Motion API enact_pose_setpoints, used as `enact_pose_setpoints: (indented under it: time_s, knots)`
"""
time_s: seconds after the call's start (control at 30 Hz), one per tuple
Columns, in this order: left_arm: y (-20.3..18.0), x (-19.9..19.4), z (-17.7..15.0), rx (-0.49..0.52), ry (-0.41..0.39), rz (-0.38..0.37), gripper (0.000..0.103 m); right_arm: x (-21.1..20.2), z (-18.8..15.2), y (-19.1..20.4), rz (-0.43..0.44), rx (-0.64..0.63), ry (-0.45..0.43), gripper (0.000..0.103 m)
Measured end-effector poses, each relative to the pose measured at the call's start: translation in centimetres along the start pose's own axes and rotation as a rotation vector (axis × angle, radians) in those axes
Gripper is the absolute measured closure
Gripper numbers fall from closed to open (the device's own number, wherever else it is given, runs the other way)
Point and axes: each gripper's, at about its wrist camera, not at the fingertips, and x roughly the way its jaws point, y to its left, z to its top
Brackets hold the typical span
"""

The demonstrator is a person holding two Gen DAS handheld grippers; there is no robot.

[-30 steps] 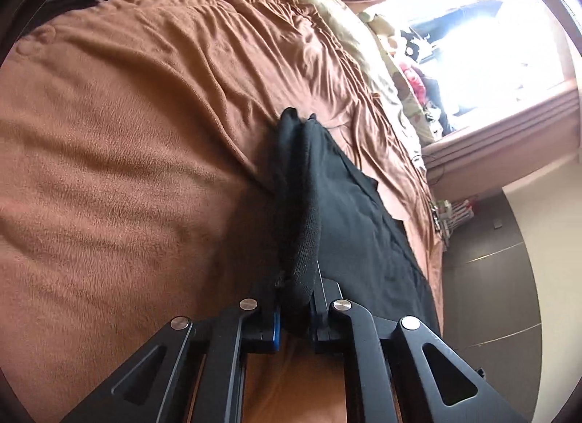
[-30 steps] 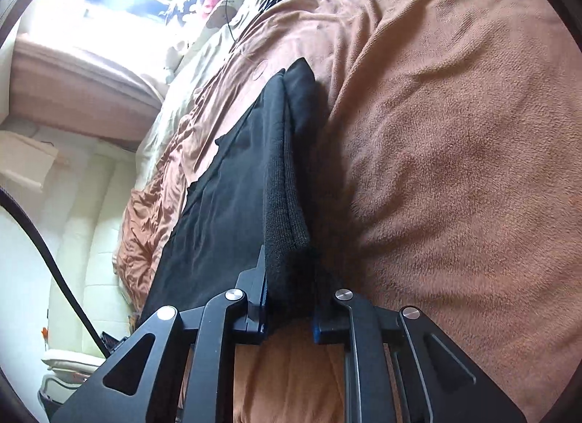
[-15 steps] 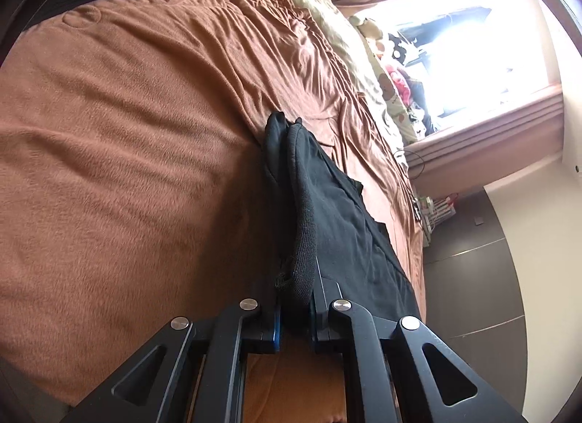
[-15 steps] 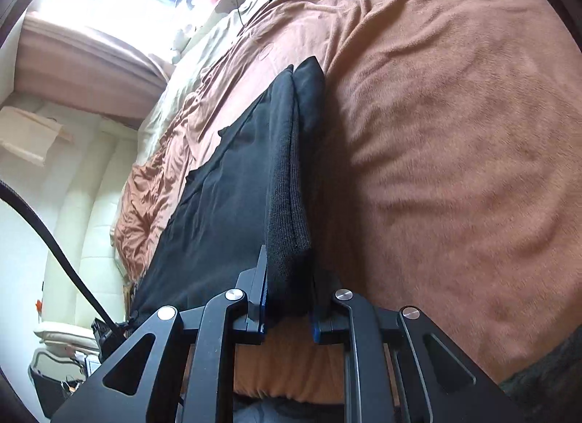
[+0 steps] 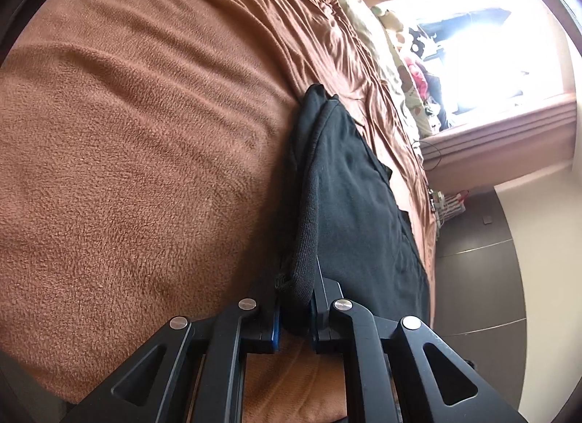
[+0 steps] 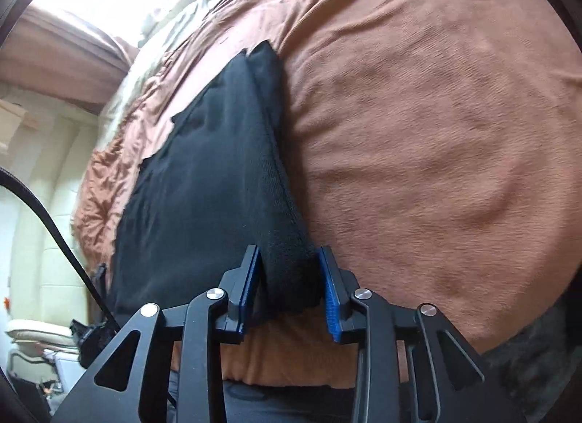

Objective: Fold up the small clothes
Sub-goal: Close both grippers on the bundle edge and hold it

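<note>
Black garment [image 5: 349, 212] lies on the brown fleece blanket [image 5: 138, 175] of the bed, doubled over — thick folded edge runs straight ahead from both grippers, long axis along their fingers. Left gripper [image 5: 294, 310] is pinching the near end of that edge, fabric bunched tight between the pads. Right gripper [image 6: 291, 292] has its blue pads [image 6: 331, 299] spread, cloth sitting loose between them, not clamped. Flat body of the garment falls inboard, to the right of the left gripper and to the left of the right one. My read: fold is laid, right side is letting go, left looks next. Risk — the edge springs open if the left one drags on release.
</note>
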Motion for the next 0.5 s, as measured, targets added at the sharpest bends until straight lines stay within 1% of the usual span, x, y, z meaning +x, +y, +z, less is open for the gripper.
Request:
enact_pose_setpoints:
  time_s: [0.07,0.17,0.3,0.4,0.5]
  knots:
    - [0.5,0.2,-0.1,-0.009,0.000,-0.005,0.091,-1.2,0.2,0.6,-0.015,-0.010,-0.016,0.073]
    - [1.2,0.4,0.0,-0.031,0.007,-0.028,0.091,-3.0,0.6,2.5,-0.046,-0.062,-0.044,0.073]
    - [1.2,0.4,0.0,-0.025,-0.001,-0.030,0.091,-4.4,0.2,4.9,-0.043,-0.122,-0.058,0.073]
    - [1.2,0.4,-0.1,-0.021,-0.004,-0.034,0.091,-4.3,-0.1,7.5,-0.018,-0.165,-0.044,0.073]
    - [1.3,0.2,-0.4,-0.020,-0.006,-0.046,0.091,-3.0,-0.2,9.7,0.005,-0.208,-0.019,0.073]
